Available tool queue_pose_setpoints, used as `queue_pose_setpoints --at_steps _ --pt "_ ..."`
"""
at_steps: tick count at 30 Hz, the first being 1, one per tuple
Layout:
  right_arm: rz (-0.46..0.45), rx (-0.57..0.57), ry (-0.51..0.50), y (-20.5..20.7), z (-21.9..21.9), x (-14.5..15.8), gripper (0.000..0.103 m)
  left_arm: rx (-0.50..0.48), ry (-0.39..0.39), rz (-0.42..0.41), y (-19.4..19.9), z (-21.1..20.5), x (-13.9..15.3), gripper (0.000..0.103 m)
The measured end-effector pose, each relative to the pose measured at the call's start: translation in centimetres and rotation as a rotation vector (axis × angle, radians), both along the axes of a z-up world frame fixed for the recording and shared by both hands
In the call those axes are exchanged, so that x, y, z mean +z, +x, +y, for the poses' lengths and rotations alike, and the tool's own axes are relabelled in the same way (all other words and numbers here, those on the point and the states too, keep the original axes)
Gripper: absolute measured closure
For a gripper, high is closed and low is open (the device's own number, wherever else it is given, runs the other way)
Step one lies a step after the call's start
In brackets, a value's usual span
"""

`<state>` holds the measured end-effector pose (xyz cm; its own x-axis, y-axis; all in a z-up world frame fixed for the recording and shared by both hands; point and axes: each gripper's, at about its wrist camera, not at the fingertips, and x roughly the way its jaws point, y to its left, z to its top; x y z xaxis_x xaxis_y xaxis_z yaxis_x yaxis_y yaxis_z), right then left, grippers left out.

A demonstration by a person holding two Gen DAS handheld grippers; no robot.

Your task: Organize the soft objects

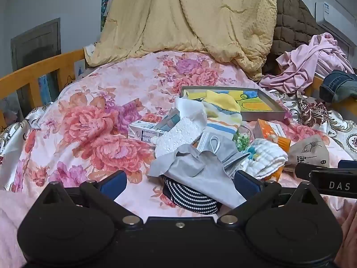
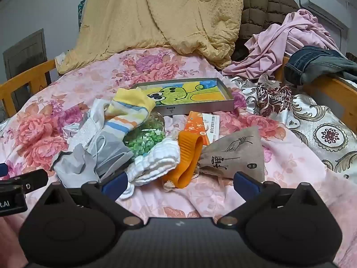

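Both grippers, left gripper [image 1: 180, 184] and right gripper [image 2: 180, 184], hang spread and empty at lower frame; sorting hasn't begun. Next likely pinches the grey cloth [image 1: 196, 167] at centre.

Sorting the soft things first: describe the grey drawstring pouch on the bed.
The grey pouch looks like coarse felt-like cloth, printed with black line drawings and characters. It lies flat on the floral bedspread, its gathered neck beside the orange ribbed strip; whether they touch is unclear. No gripper touches it.
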<state>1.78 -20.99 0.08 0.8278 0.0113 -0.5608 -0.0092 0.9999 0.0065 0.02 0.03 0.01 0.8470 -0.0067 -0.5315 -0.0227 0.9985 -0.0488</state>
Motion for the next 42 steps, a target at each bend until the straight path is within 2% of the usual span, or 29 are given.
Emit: queue_pose_setpoints --at_steps 42 --pt "0.001 0.001 -0.004 -0.01 0.07 -0.13 0.0 -0.005 -0.003 0.006 -0.07 0.01 0.03 0.001"
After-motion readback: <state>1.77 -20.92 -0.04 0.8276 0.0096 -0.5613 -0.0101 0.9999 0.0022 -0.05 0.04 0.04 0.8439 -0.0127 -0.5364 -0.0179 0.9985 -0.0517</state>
